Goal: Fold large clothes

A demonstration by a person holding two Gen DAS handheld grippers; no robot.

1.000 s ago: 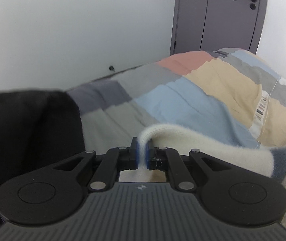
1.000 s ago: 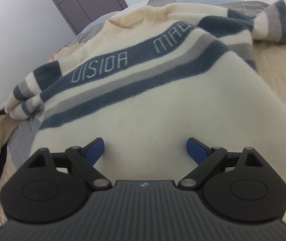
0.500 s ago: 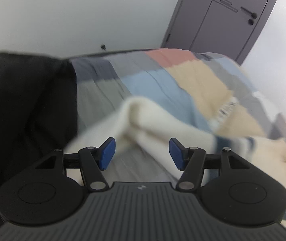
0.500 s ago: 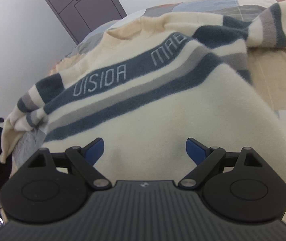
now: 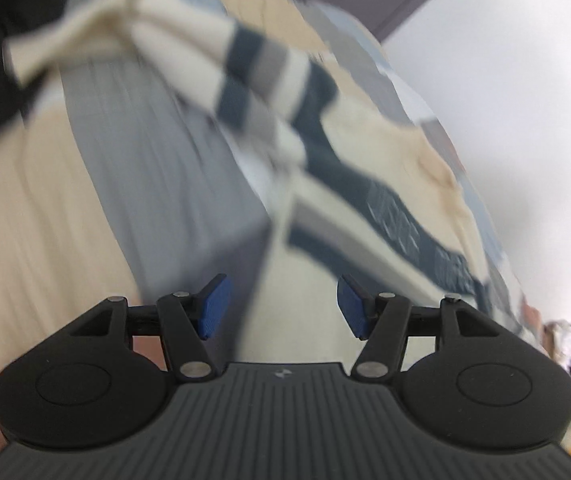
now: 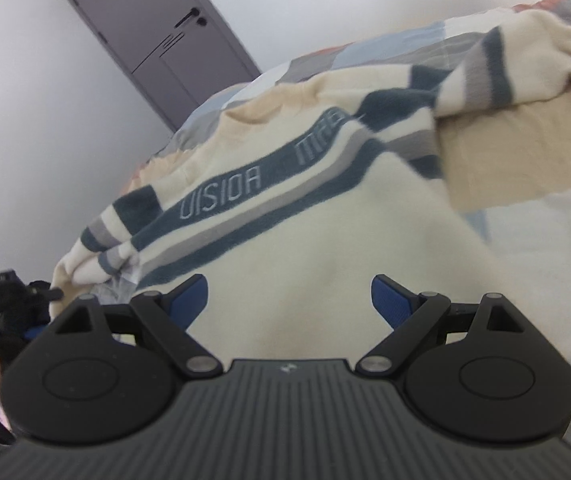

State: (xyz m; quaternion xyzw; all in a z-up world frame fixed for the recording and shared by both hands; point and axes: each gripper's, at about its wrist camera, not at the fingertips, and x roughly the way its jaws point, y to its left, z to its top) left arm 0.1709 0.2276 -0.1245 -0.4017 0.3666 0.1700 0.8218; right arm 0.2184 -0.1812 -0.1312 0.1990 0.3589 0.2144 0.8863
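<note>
Cream sweater [image 6: 305, 248] with dark blue and grey stripes and a lettered band, spread front-up on the patchwork bedspread [image 6: 505, 160]. Lying from 12 o'clock outward ahead of the right gripper [image 6: 289, 300], jaws wide and empty. At 12 to 1 o'clock of the left gripper [image 5: 281, 306], jaws parted, holding nothing.

Sweaters: one, cream with blue-grey stripes [image 6: 305, 248]
Bedspreads: one, patchwork [image 6: 505, 152]
Doors: one, grey [image 6: 157, 40]
Grippers: two [image 5: 281, 306] [image 6: 289, 300]

A: Where do the views sit?

B: Each rides behind its gripper, tilted down, close over the bed [image 6: 497, 152].

A: Any overlap?

B: Both see the striped sweater [image 5: 369, 148] [image 6: 285, 240] and the grey door [image 6: 153, 36].
</note>
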